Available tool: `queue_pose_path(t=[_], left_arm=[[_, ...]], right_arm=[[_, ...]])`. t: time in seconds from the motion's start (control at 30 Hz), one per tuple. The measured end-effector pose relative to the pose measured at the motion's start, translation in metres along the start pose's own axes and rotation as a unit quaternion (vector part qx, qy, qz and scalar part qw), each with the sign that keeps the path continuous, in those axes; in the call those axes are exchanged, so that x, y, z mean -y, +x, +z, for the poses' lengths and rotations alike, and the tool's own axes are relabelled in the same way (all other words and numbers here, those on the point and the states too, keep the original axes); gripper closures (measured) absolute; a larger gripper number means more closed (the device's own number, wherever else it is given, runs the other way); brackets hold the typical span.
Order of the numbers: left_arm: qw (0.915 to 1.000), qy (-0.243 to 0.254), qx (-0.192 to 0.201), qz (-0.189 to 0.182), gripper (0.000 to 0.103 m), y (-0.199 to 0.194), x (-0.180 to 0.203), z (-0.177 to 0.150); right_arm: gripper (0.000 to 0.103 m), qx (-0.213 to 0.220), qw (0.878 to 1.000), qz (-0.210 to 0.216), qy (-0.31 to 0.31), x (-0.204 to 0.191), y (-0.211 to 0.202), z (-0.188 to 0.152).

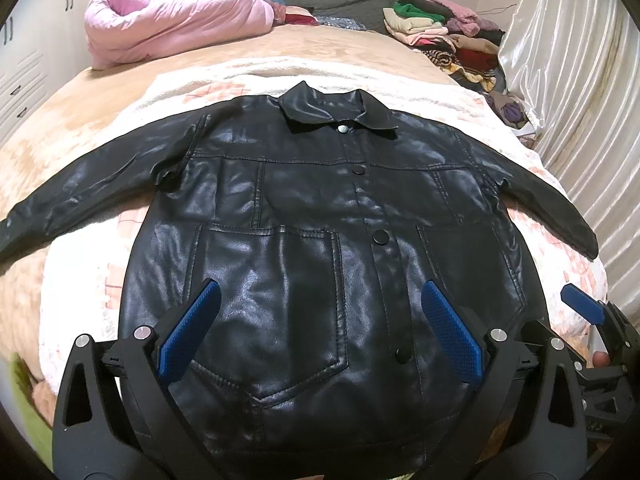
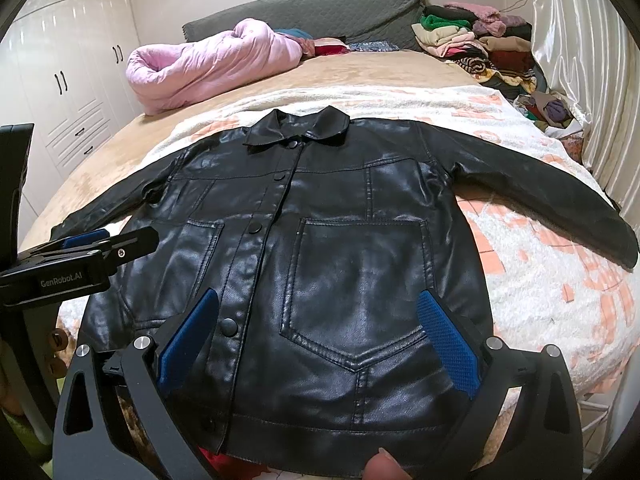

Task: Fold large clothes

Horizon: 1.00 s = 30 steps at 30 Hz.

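A black leather jacket [image 1: 304,216] lies flat and front up on the bed, buttoned, with both sleeves spread out sideways. My left gripper [image 1: 320,286] hovers open over its lower left pocket, nothing between the blue pads. In the right wrist view the jacket [image 2: 352,240] fills the middle, and my right gripper [image 2: 318,296] stands open over the lower right pocket near the hem. The left gripper [image 2: 120,242] shows side-on at that view's left edge. One blue pad of the right gripper [image 1: 582,308] shows at the left view's right edge. A person's fingertip [image 2: 382,466] touches the hem.
A white and pink patterned blanket [image 2: 540,264] lies under the jacket on a tan bedspread [image 1: 80,128]. A rolled pink quilt [image 1: 176,20] and a pile of folded clothes [image 1: 440,36] sit by the grey headboard [image 2: 320,12]. White wardrobe [image 2: 72,80] at left, curtain [image 1: 580,100] at right.
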<state>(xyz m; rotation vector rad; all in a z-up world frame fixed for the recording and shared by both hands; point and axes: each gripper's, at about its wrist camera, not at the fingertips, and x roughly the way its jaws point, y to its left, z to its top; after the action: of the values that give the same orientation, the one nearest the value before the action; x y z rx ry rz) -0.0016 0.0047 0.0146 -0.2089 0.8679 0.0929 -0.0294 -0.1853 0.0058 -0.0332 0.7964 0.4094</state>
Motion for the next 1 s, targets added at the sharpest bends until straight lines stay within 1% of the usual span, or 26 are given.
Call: queue_pose_path(t=[0.37,0.47,0.7,0.9,0.97,1.0], left_arm=[[1.0,0.004,-0.002,0.002,0.009,0.002,0.002,0.004],[1.0,0.004,-0.003,0.002,0.009,0.002,0.002,0.004],[1.0,0.002,-0.001,0.004,0.009,0.006,-0.001,0.01],[1.0,0.001,0.002,-0.004,0.009,0.01,-0.005,0.021],[0.9999,-0.002,0.001,-0.017,0.009,0.012,-0.007,0.026],[0.9998,-0.004,0.003,-0.018,0.009,0.014,-0.008,0.029]], right_arm=[[0.004,0.002,1.0,-0.004,0.0,0.002,0.002,0.004],[0.004,0.002,1.0,0.0,-0.001,0.003,0.004,0.008],[0.004,0.015,1.0,-0.01,-0.007,0.005,0.005,0.022],[0.004,0.027,1.0,-0.016,-0.002,0.009,0.006,0.037],[0.004,0.03,0.999,-0.013,-0.003,0.009,0.007,0.043],[0.004,0.03,0.999,-0.011,-0.002,0.009,0.008,0.047]])
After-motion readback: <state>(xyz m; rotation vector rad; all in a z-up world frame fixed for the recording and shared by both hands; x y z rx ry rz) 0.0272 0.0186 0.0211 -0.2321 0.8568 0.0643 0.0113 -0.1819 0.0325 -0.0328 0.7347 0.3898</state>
